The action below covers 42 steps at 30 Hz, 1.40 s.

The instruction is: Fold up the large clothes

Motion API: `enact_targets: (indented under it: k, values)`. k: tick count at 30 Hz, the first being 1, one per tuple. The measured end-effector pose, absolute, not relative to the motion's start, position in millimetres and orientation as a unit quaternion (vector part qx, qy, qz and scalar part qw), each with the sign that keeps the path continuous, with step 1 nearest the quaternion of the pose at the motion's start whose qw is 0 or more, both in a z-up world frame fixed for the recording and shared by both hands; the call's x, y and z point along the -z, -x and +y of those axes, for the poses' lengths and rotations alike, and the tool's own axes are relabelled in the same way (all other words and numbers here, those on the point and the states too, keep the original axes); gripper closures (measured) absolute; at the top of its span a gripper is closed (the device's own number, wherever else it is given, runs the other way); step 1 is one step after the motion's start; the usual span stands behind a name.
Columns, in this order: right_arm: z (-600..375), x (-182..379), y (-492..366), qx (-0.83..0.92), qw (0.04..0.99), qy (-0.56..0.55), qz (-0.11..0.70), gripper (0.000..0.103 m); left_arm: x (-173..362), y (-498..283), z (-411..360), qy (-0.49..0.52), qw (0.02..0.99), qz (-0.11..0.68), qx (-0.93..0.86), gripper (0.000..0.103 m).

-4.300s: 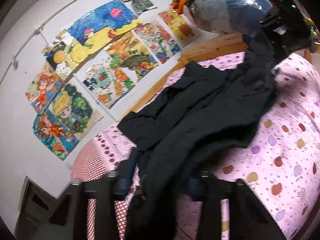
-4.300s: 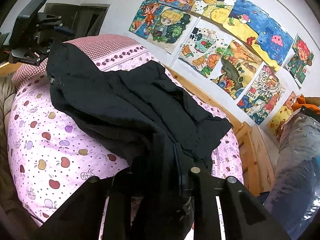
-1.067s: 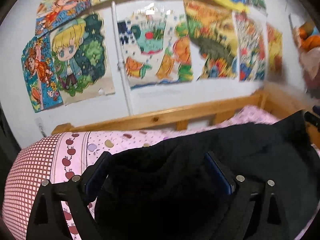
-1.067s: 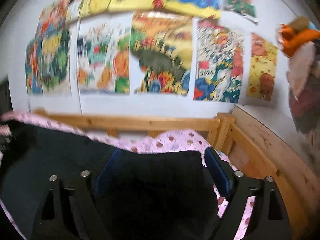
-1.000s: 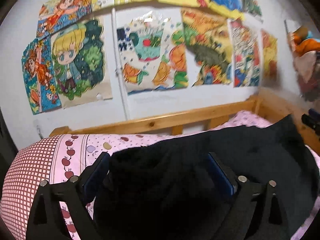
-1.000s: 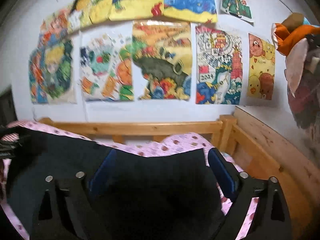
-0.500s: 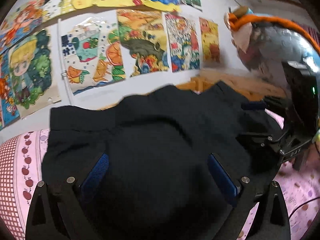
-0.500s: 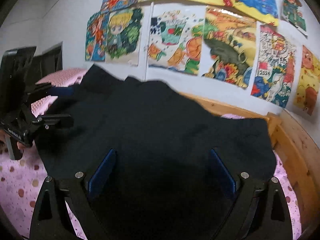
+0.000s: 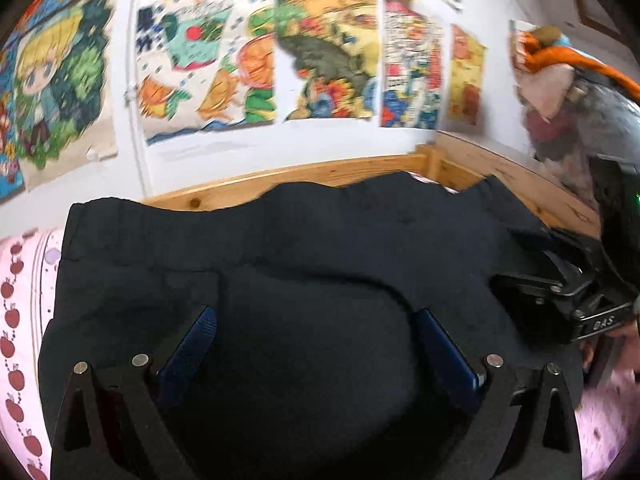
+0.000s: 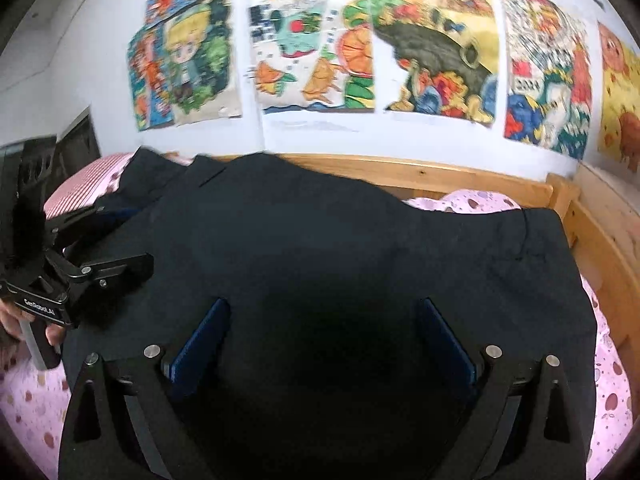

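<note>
A large black garment (image 9: 280, 248) lies spread over the pink bed, its far edge near the wooden rail. My left gripper (image 9: 316, 344) is open, its blue pads (image 9: 188, 348) wide apart with black cloth lying slack between and under them. My right gripper (image 10: 324, 332) is likewise open over the same garment (image 10: 340, 232), pads (image 10: 444, 340) far apart. In the left wrist view the right gripper (image 9: 560, 300) rests on the garment's right side. The right wrist view has the left gripper (image 10: 80, 272) at the garment's left edge, with a hand (image 10: 10, 320) on its handle.
The pink apple-print sheet (image 9: 20, 320) shows on the left and the same sheet (image 10: 612, 380) on the right. A wooden bed rail (image 10: 440, 176) runs along the wall, which is hung with colourful drawings (image 10: 312, 48). A heap of bundled things (image 9: 568, 80) stands past the bed's right end.
The garment has dropped from a raised, billowing spread to lie lower on the bed, uncovering the wooden rail behind it. Both grippers stay open above it.
</note>
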State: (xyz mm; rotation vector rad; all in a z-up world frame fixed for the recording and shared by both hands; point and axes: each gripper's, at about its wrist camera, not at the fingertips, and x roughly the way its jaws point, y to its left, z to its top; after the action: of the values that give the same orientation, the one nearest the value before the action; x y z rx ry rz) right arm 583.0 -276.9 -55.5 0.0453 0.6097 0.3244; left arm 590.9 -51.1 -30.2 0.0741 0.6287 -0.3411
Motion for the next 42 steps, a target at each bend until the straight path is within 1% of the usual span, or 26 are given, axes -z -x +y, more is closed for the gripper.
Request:
enact_targets:
  k: [8,13,19,27,42]
  values:
    - [-314.4,85.3,-631.2,-0.101,0.922,-0.116,0.356,0.009,44.6,-641.1,-25.8,0.023,0.928,0.359,0.100,0.000]
    - [-305.2,104.5,-653.9,-0.105,0.906,-0.108,0.395,0.006,60.1,-663.2,-24.3,0.019,0.915,0.395,0.085,0.000]
    - [-294.7,117.7,-663.0,-0.099,0.903,-0.105,0.405,0.003,74.2,-675.4,-20.9,0.018,0.904,0.417,0.090,0.000]
    - [-293.2,126.0,-667.5,-0.100,0.900,-0.106,0.410,0.002,84.4,-676.6,-18.7,0.033,0.909,0.402,0.101,0.000]
    - [-277.9,132.3,-662.8,-0.056,0.916,-0.039,0.394,0.002,91.2,-671.0,-24.0,0.012,0.918,0.386,0.091,0.000]
